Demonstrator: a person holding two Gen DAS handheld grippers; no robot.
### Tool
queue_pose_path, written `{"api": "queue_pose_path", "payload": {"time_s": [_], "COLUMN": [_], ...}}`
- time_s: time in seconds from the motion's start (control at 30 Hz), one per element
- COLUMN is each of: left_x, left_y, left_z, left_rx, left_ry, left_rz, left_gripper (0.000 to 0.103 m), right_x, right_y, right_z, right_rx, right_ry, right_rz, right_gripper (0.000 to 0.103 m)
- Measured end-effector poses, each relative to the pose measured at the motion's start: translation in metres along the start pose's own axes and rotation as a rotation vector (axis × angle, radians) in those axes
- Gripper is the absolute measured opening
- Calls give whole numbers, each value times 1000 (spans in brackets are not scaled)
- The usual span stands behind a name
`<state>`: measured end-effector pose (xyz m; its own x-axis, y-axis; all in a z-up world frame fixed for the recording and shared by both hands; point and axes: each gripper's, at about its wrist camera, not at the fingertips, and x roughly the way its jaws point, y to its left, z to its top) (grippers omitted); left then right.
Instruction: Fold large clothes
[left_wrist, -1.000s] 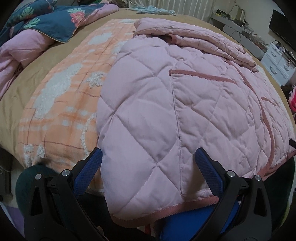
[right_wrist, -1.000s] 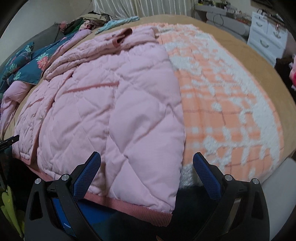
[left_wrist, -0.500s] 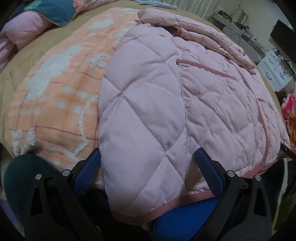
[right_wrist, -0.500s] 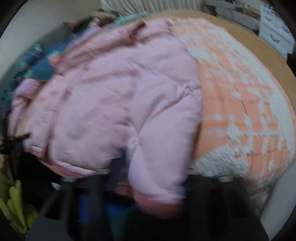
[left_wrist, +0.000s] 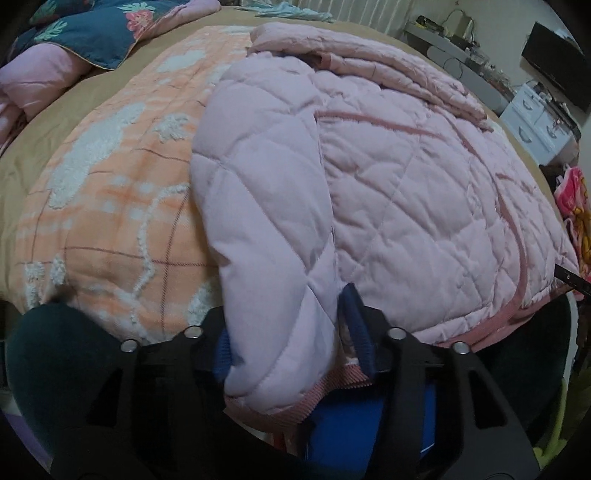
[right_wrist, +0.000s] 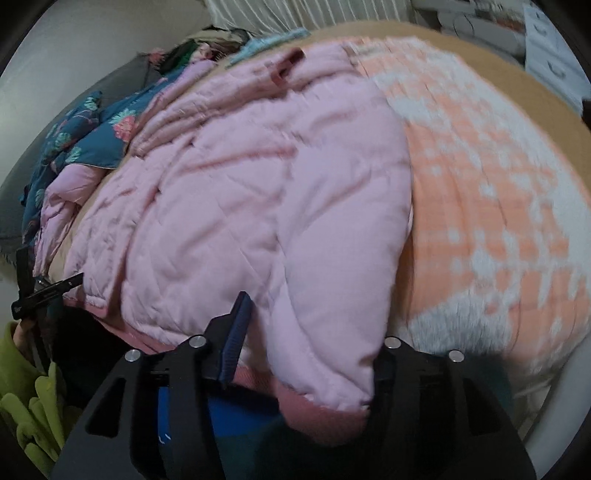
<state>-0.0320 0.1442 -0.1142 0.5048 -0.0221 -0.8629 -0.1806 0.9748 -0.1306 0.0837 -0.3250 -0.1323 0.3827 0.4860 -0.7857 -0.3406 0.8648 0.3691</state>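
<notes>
pink quilted jacket (left_wrist: 388, 177): flat on orange blanket (left_wrist: 110, 192) on bed | left gripper (left_wrist: 291, 343): closing, pinches hem corner | right gripper (right_wrist: 306, 350): opening, other hem corner bunched between jaws, touching pads

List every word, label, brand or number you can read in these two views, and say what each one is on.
None can be read.
Pink quilted jacket: no label or print shows.
Orange blanket: only white fluffy patterns, no letters.
Bright pink and yellow printed item at the right edge: a picture print, any lettering too small to read.
White drawers: no markings legible.
</notes>
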Motion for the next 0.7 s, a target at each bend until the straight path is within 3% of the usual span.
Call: {"api": "queue_pose_path", "payload": {"time_s": [0.1,0.17,0.23,0.4,0.7], "left_x": [2,0,-5,-27,-61], "left_y": [-1,-1,-5,-18,-26], "left_z": [1,5,11,20,51], "left_rx": [6,11,19,64,76], "left_ry": [-5,-14,-15,-76,-177], "left_rz": [3,-2,1,4,-51], "left_gripper": [38,17,11,8,6], "right_x": [4,-3,-17,-55,-77], "right_y": [5,8,14,33,36], "right_z": [-10,-9,-3,25,63], "right_rx": [-1,-7,-34,-84,-44], "right_ry": [-19,-33,-64,-190,-282], "right_rz": [9,19,24,75,133], "right_gripper": [41,24,17,15,14]}}
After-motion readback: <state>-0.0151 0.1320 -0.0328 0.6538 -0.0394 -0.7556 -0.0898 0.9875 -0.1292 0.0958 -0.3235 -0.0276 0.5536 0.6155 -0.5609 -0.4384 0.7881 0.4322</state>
